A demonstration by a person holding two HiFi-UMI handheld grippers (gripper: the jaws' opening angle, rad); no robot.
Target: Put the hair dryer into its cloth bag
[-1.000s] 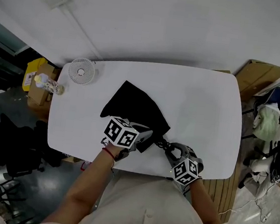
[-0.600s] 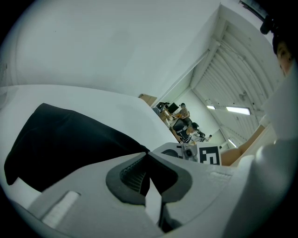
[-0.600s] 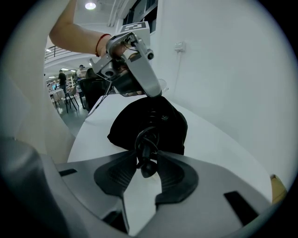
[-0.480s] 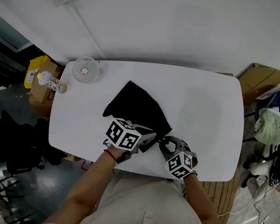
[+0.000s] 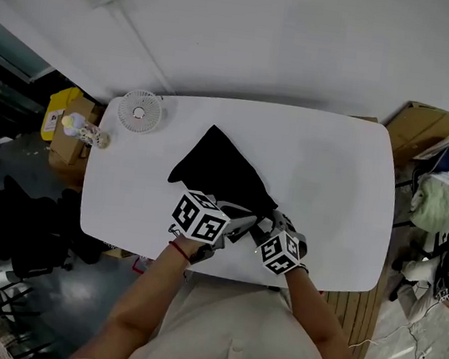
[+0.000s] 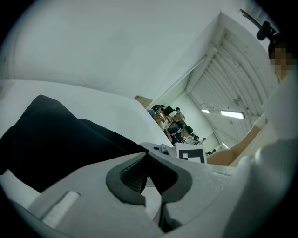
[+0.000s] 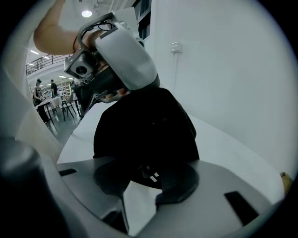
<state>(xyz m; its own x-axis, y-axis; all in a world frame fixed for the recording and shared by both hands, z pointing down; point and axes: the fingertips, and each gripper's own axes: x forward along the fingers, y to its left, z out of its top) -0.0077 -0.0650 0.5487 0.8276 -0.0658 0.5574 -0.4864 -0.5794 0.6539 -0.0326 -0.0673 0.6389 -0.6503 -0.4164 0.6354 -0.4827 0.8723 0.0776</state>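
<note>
Left gripper (image 6: 145, 155): fingers clenching the cloth bag's (image 5: 221, 170) near edge.
Right gripper (image 5: 267, 227): fingers standing half apart, gripping a dark hair dryer (image 7: 152, 176) part at the bag's mouth.
Hidden: black cloth is covering the dryer's remainder.

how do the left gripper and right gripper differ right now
Left gripper: jaws pinched shut on the black bag's edge. Right gripper: jaws wider, round a dark thing, likely the hair dryer. Left holds cloth up; right points at the bag's mouth. Both meet at the bag's near end.
</note>
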